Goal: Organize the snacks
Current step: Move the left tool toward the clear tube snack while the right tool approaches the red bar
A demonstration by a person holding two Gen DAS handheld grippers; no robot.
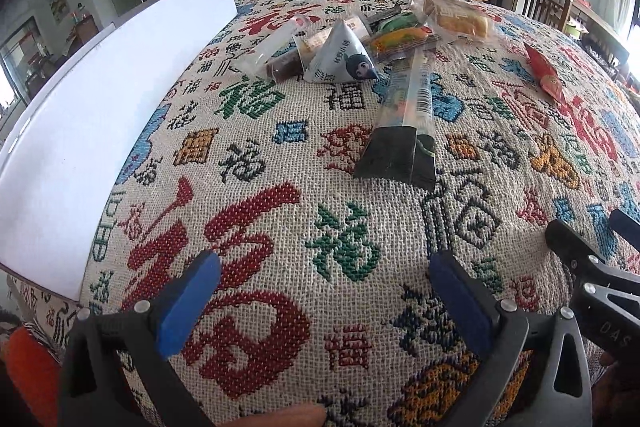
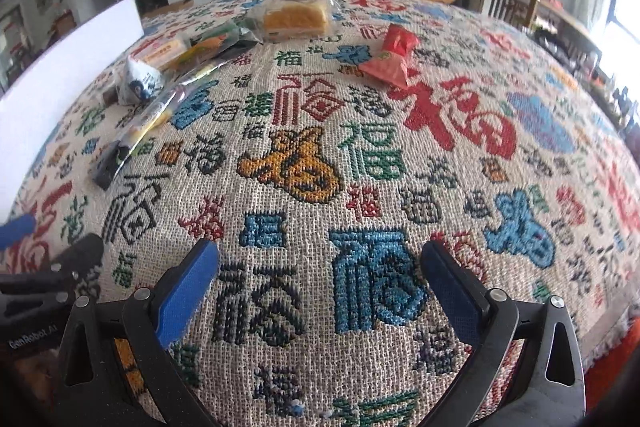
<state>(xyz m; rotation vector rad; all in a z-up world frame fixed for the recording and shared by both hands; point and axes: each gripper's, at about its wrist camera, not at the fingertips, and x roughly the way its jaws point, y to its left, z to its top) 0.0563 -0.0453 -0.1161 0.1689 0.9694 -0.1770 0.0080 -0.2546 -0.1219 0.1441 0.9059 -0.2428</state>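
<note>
We saw the white box [image 1: 100, 115] along the left edge of the cloth [image 1: 280, 227], its near end cut off by the frame and its inside hidden from both cameras. Right of it, at the far side of the cloth, the snacks lay in a loose heap: a clear pack with a brown cake [image 1: 276, 55], its long axis slanting from near left to far right; touching it, a grey pyramid pouch [image 1: 340, 61] with a cartoon face, standing on its base with its tip up. Behind the pouch, green and orange wrappers [image 1: 394, 35] overlapped so much that we could not tell how many there were. A long clear stick pack [image 1: 404, 123] ran from the heap toward us, its black end nearest the camera and its far end tucked against the wrappers. Farther right sat a bagged yellow cake [image 2: 294, 17], lying crosswise, its label too blurred to read. Well apart to the right lay a red packet [image 2: 394, 57], its long axis running near to far and tilted slightly right. Our left gripper [image 1: 324, 299] hovered over bare cloth, jaws spread wide and holding nothing; the right gripper [image 2: 320, 291] was likewise released and empty, beside the left one, whose black frame showed at the left edge of the right view.
</note>
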